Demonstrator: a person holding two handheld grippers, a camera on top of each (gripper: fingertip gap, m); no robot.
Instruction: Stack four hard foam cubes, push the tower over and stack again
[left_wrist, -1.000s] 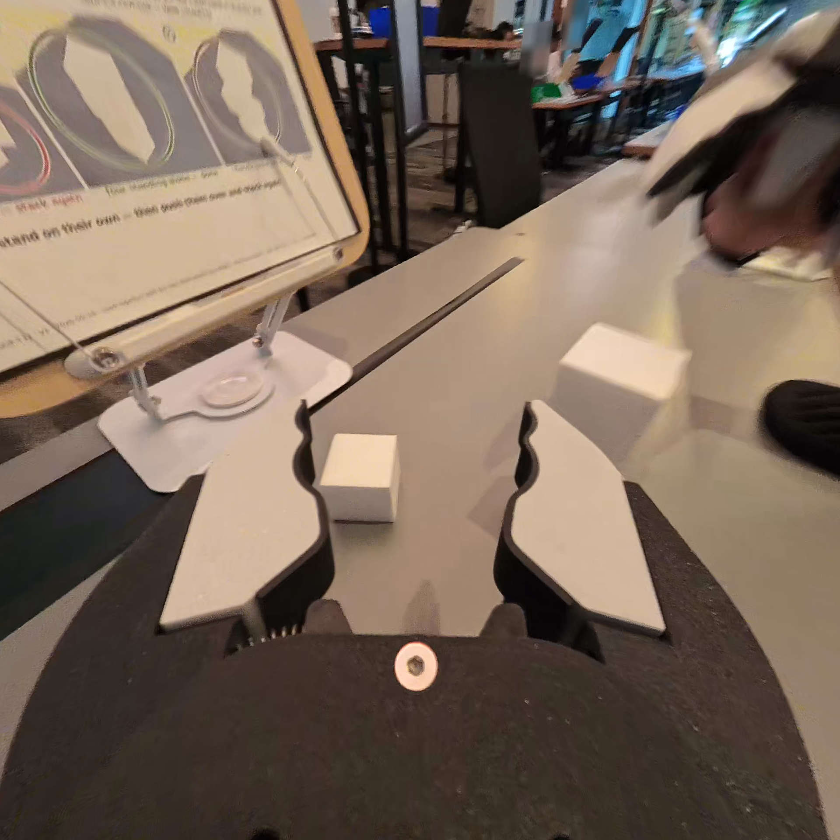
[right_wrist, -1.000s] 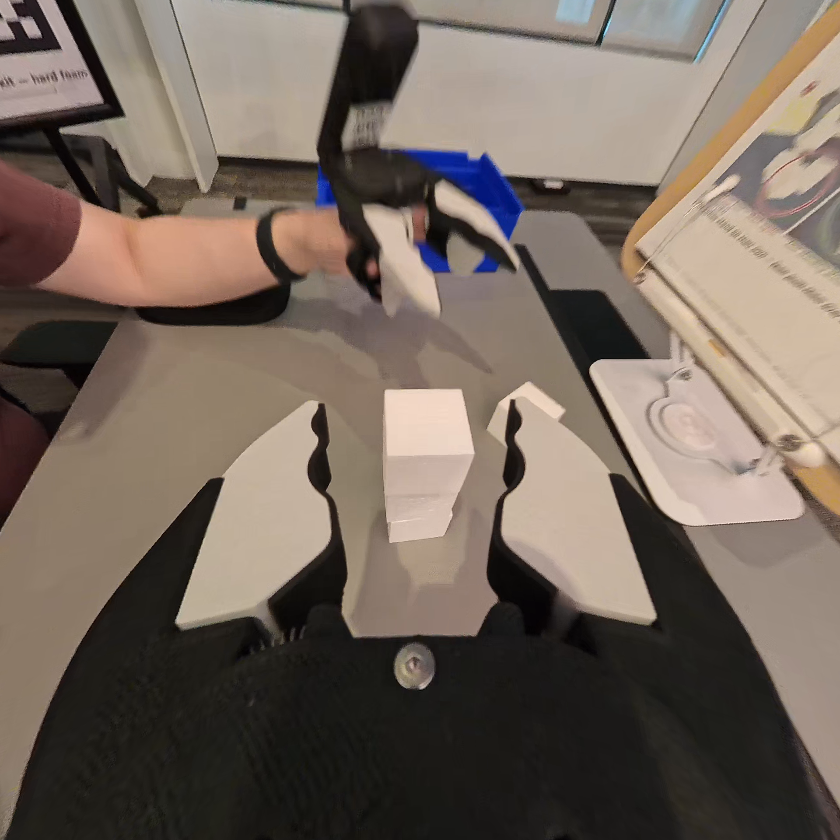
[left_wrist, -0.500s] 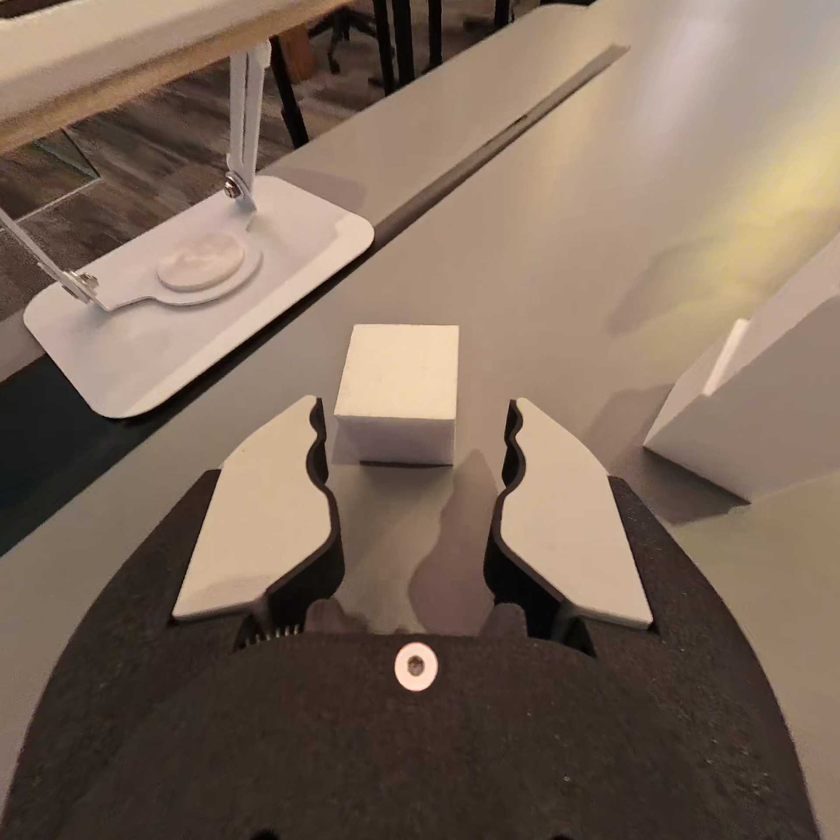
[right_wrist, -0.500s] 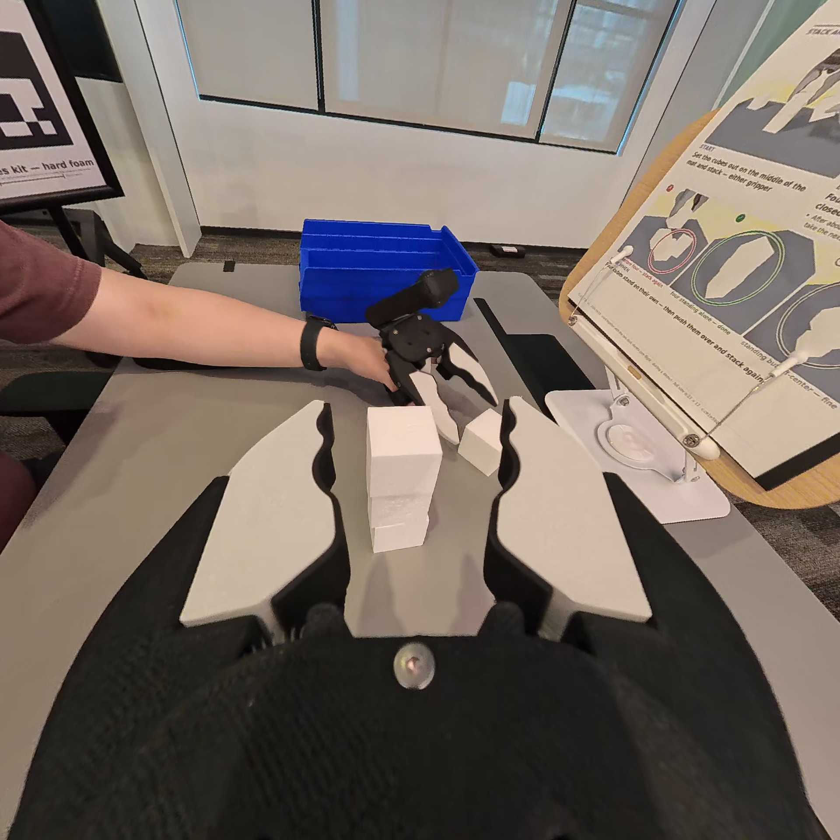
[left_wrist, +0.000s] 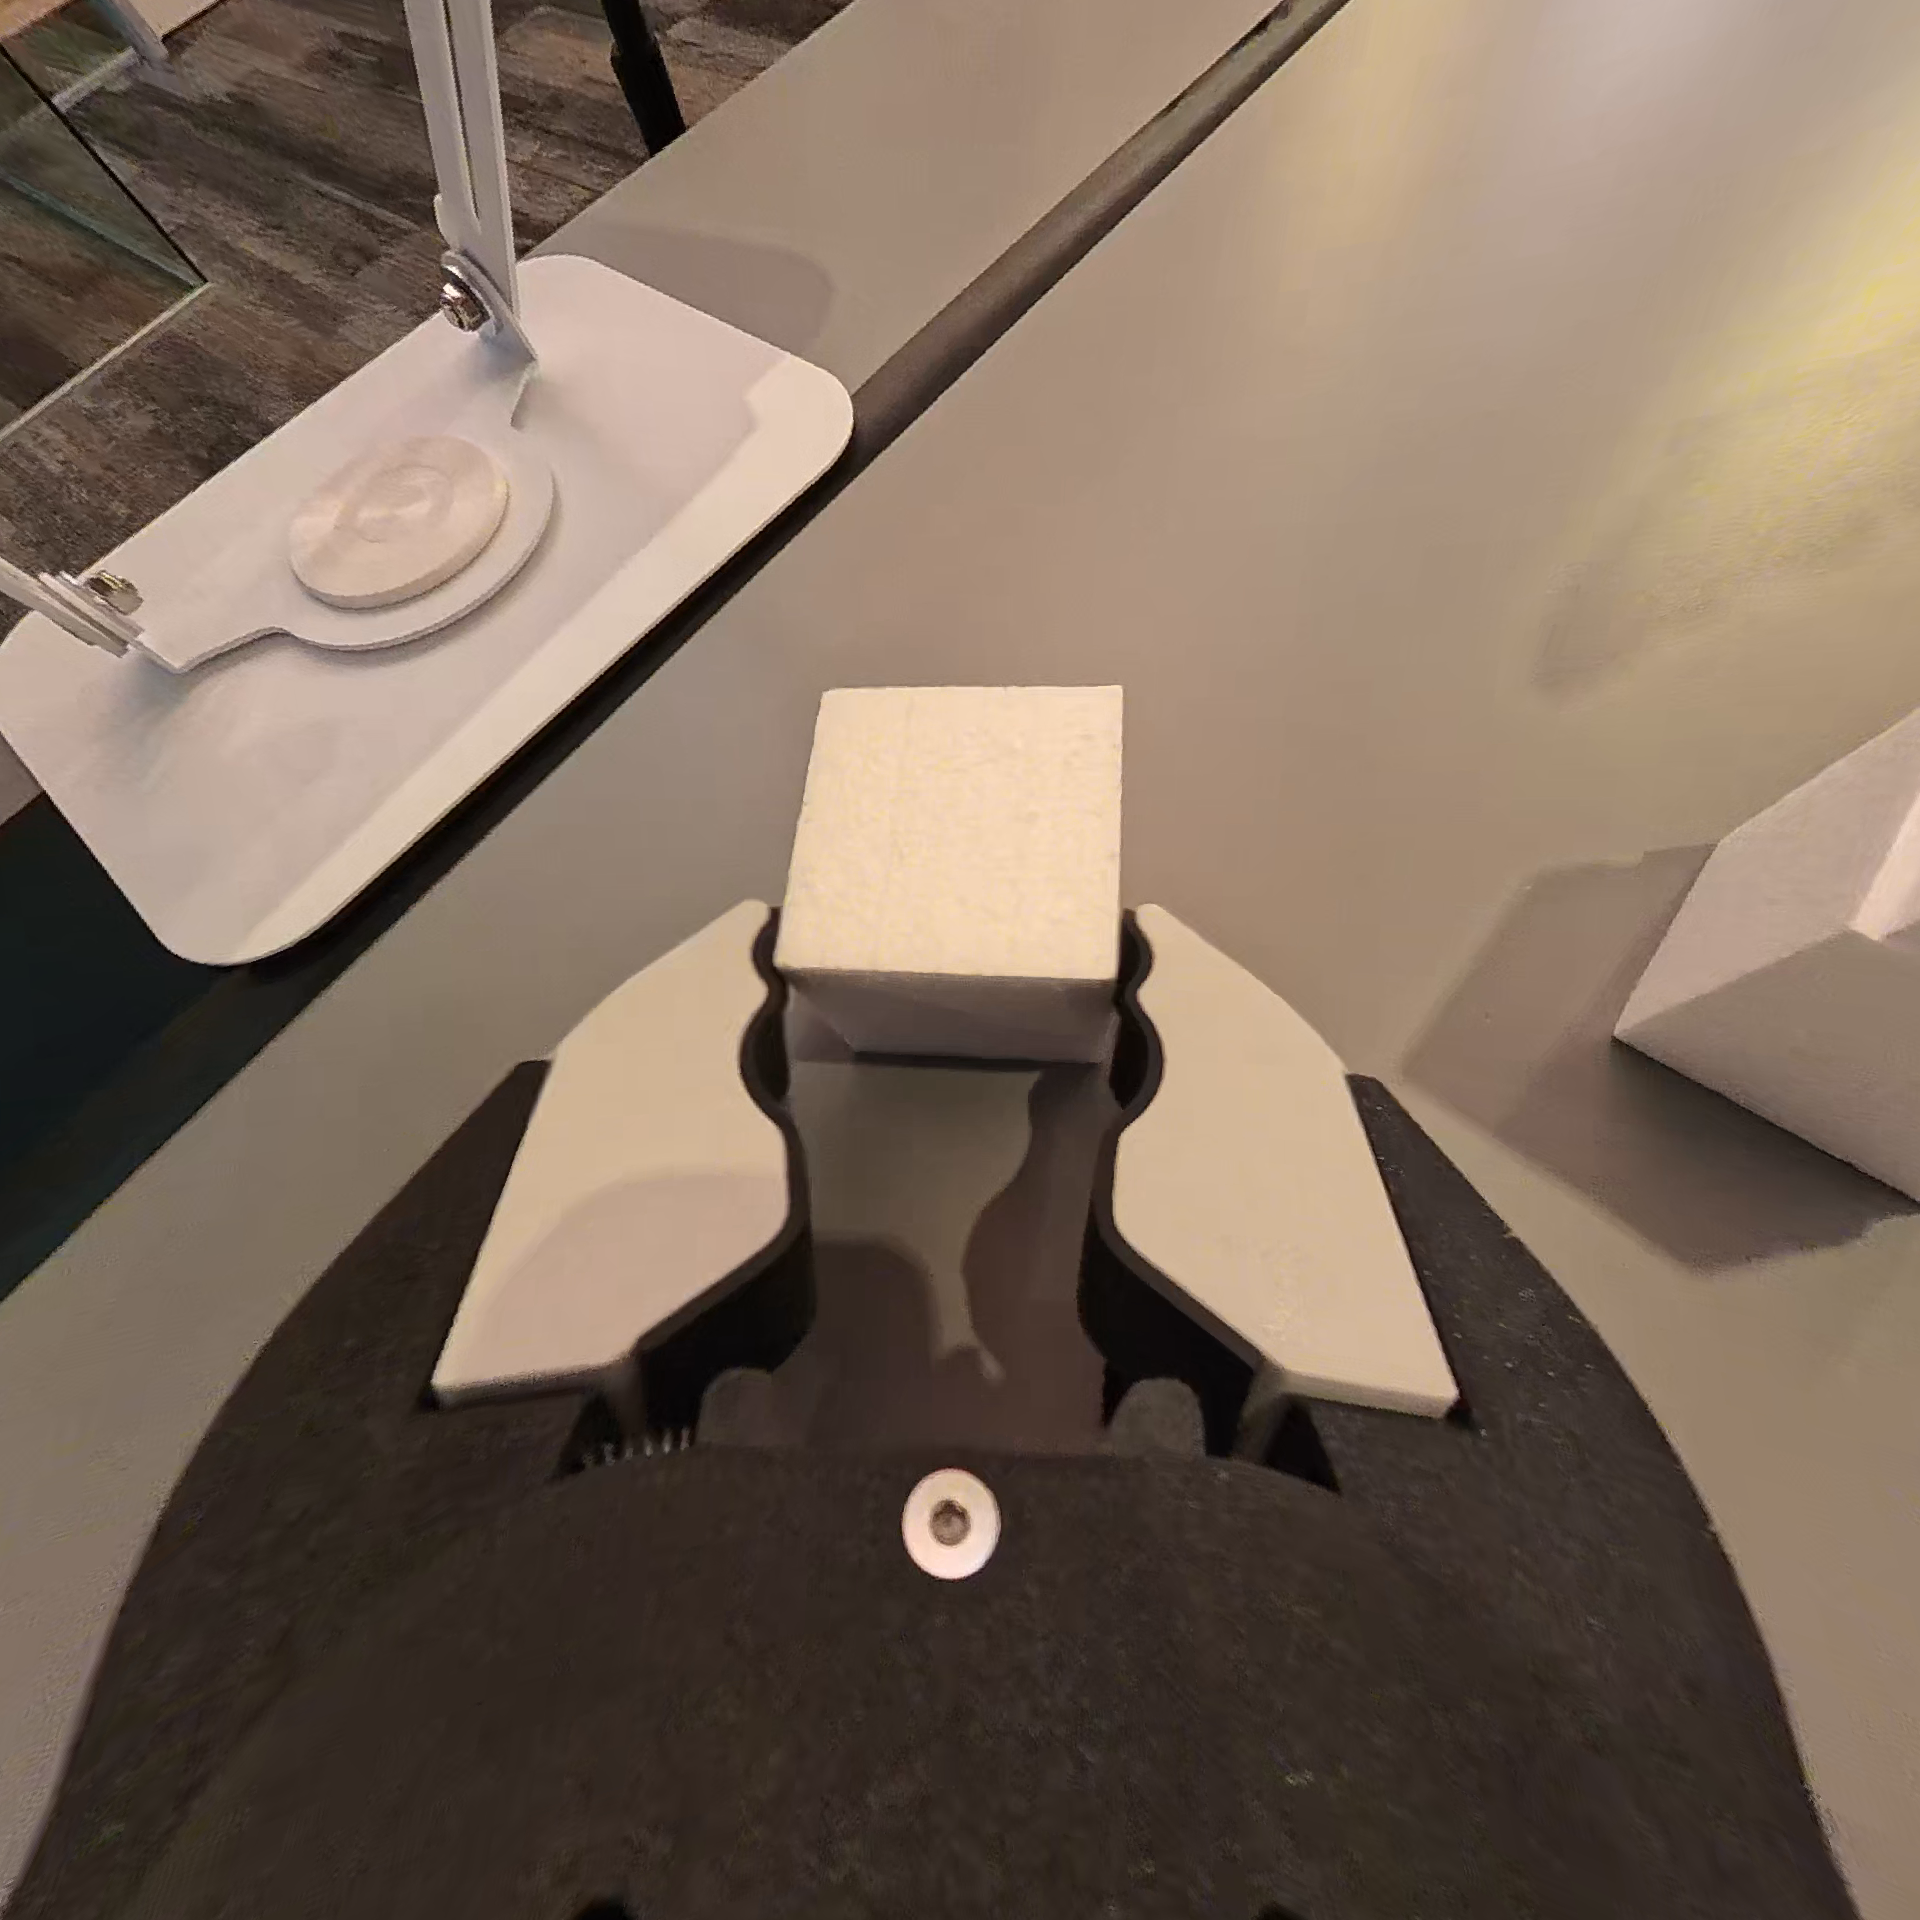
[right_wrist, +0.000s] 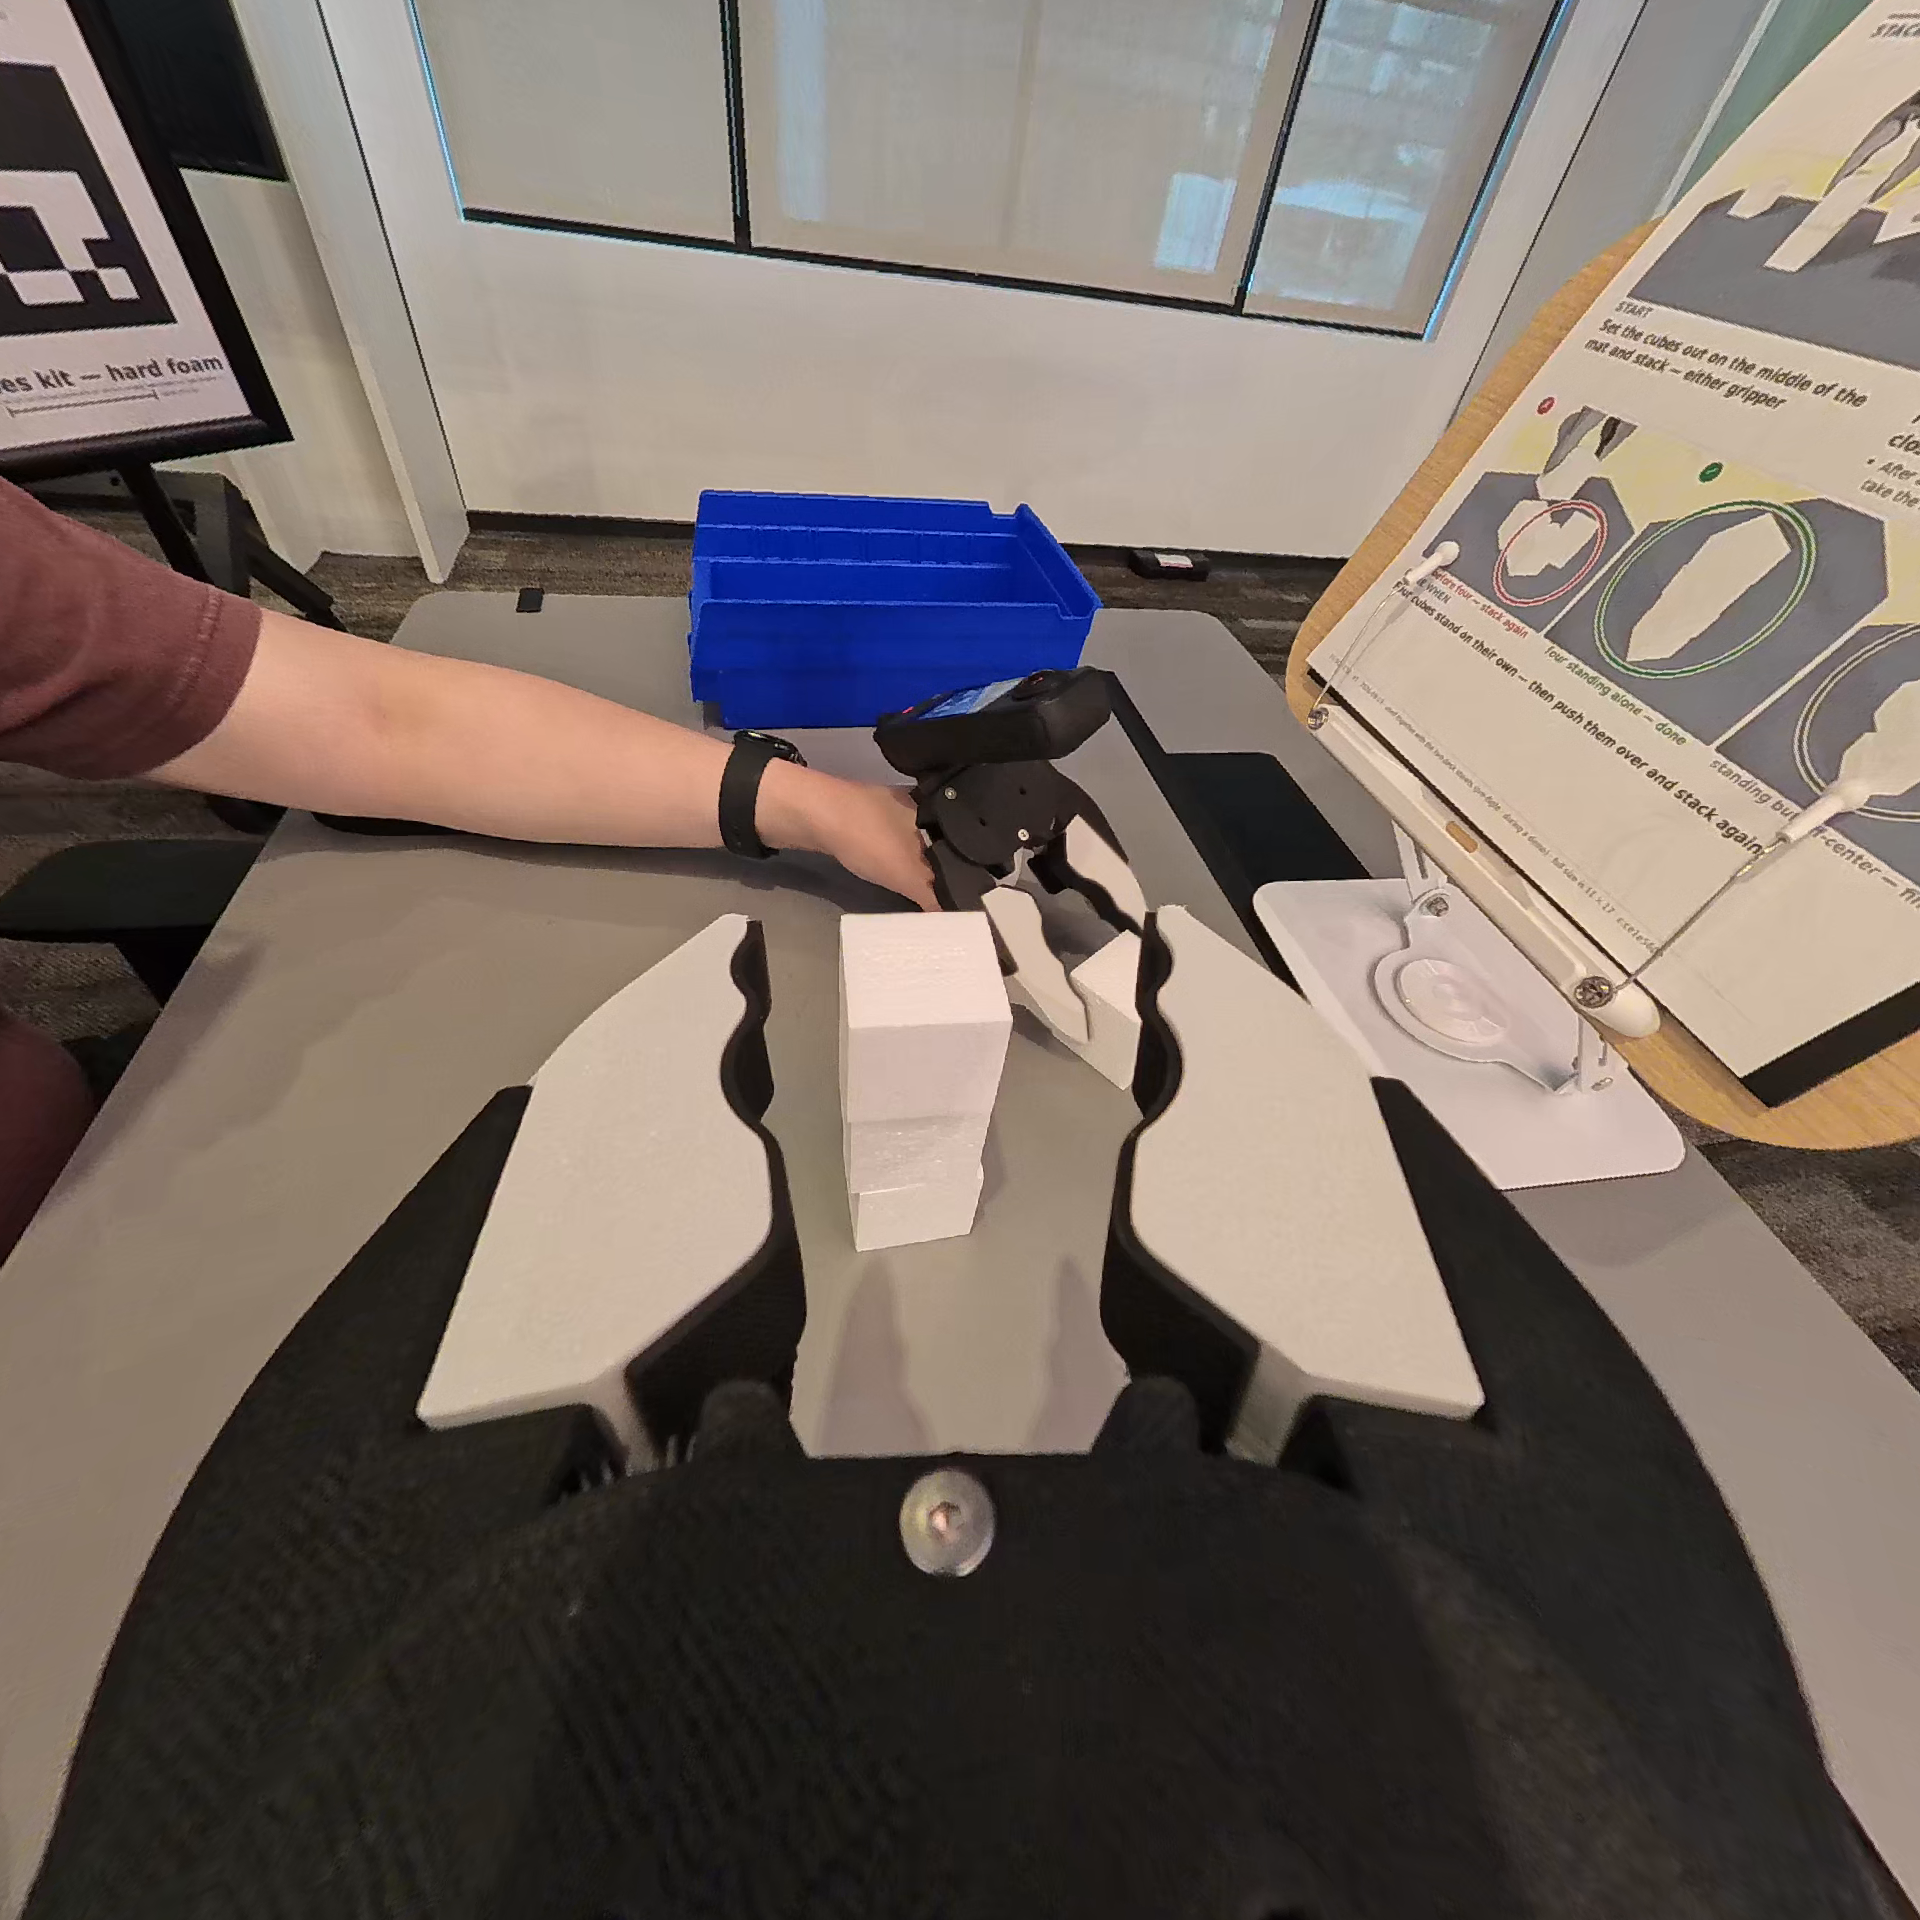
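Observation:
My left gripper (left_wrist: 948, 935) is shut on a white foam cube (left_wrist: 956, 831), with both fingertips pressed on its sides low over the grey table (left_wrist: 1455, 520). In the right wrist view the left gripper (right_wrist: 1070, 966) holds this cube (right_wrist: 1107, 1003) just right of the tower. The tower (right_wrist: 920, 1060) is three white foam cubes stacked slightly askew; its edge also shows in the left wrist view (left_wrist: 1787, 997). My right gripper (right_wrist: 953, 920) is open and empty, held back from the tower, which stands in line between its fingers.
A blue bin (right_wrist: 883, 603) stands at the far side of the table (right_wrist: 416, 987). An instruction board (right_wrist: 1662, 582) on a white stand base (right_wrist: 1455, 1018) is at the right, also visible in the left wrist view (left_wrist: 416, 582). A person's forearm (right_wrist: 468, 748) reaches in from the left. The gap from one gripper's tips to the other's is roughly 30 centimetres.
My left gripper came down to the lone cube and closed on it. My right gripper stayed open and drew back slightly from the tower.

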